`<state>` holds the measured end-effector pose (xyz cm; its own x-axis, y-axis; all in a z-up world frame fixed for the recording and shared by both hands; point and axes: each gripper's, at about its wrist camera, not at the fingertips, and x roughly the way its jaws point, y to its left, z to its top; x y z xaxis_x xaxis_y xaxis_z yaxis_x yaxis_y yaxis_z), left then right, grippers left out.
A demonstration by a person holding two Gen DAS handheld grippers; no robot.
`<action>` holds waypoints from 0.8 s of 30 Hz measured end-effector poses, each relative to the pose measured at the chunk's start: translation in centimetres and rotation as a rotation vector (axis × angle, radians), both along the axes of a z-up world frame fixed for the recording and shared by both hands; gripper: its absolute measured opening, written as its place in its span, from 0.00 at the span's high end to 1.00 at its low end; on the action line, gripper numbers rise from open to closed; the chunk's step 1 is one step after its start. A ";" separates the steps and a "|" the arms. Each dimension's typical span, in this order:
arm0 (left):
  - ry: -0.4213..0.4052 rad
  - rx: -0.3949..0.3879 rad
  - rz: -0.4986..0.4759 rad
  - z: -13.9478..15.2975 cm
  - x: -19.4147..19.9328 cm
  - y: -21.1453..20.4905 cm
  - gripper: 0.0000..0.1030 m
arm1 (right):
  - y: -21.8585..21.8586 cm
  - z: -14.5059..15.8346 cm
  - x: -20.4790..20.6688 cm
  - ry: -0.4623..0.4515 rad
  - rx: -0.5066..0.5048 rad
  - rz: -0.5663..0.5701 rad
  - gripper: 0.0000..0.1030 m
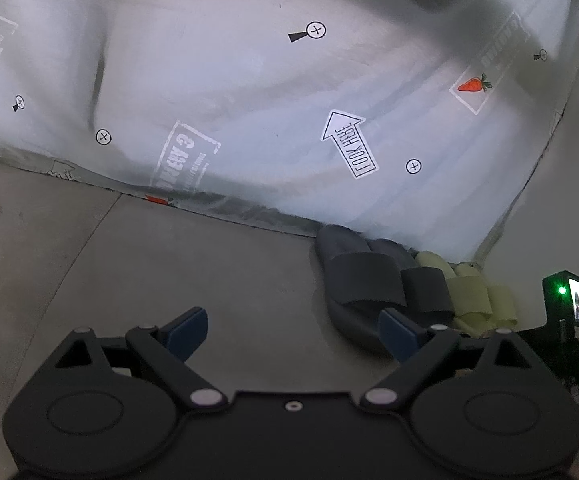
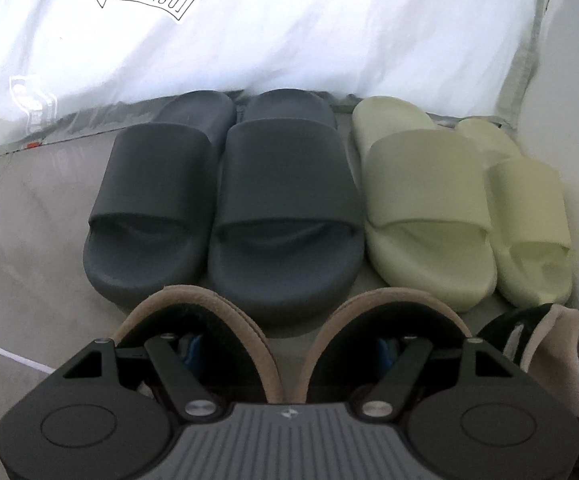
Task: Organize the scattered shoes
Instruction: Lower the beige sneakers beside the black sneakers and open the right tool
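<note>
Slippers line up against the bed sheet [image 2: 289,40]: dark pair [image 2: 225,208] and green pair [image 2: 461,208] ahead of our right tongs [image 2: 285,344], spread inside two tan-rimmed shoes [image 2: 193,320]. Left tongs [image 1: 295,332] hang released. We risk dropping or nudging the row.

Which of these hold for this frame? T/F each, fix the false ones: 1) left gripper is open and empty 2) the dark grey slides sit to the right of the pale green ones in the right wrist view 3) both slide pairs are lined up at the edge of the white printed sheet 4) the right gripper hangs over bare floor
1) True. The left gripper is open with nothing between its fingers.
2) False. The dark grey slides sit left of the pale green slides.
3) True. Both pairs sit in a row against the white printed sheet.
4) False. The right gripper has its fingers inside a pair of tan-rimmed shoes.
</note>
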<state>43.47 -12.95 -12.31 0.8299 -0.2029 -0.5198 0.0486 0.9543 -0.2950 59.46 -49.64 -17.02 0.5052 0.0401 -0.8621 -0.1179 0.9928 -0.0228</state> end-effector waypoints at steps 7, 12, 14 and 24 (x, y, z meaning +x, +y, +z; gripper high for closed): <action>-0.020 -0.005 -0.001 0.6 -0.5 0.1 0.10 | -0.1 3.1 -1.9 -0.060 0.013 -0.008 0.23; -0.034 -0.010 -0.002 0.9 -1.0 0.1 0.10 | 0.1 5.2 -4.9 -0.185 0.031 -0.053 0.10; -0.037 -0.015 -0.002 1.0 -1.2 0.2 0.10 | 0.8 5.1 -6.3 -0.218 0.038 -0.065 0.08; -0.055 -0.018 -0.003 1.7 -2.5 0.0 0.10 | 6.9 0.4 -14.3 -0.475 -0.202 -0.032 0.00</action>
